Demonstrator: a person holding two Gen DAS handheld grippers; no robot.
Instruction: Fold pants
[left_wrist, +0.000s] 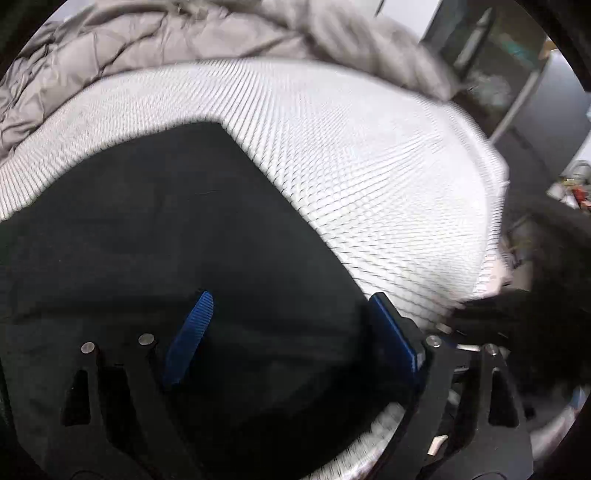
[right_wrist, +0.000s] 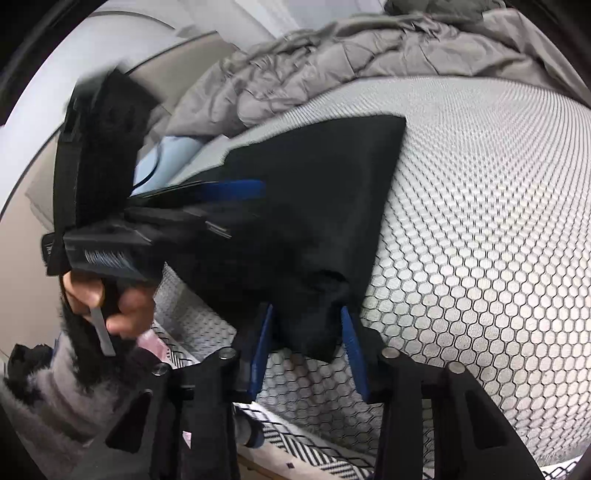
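Black pants (left_wrist: 177, 229) lie flat on a white honeycomb-textured mattress (left_wrist: 351, 155). My left gripper (left_wrist: 290, 306) hovers over them, its blue pads (left_wrist: 192, 332) wide apart and nothing pinched between them. In the right wrist view the pants (right_wrist: 314, 192) spread up and left from a bunched near corner. That corner sits between the blue pads (right_wrist: 264, 347) of my right gripper (right_wrist: 306, 317), which is shut on it. The left gripper (right_wrist: 240, 206) shows blurred at the left over the pants' far side, with a person's hand (right_wrist: 110, 306) holding it.
A crumpled grey quilted blanket (left_wrist: 147, 48) (right_wrist: 351, 55) lies along the far edge of the mattress (right_wrist: 480, 221). A black-and-white patterned rug (right_wrist: 295, 446) covers the floor below the near edge. Shelving and clutter (left_wrist: 517, 74) stand beyond the mattress's right end.
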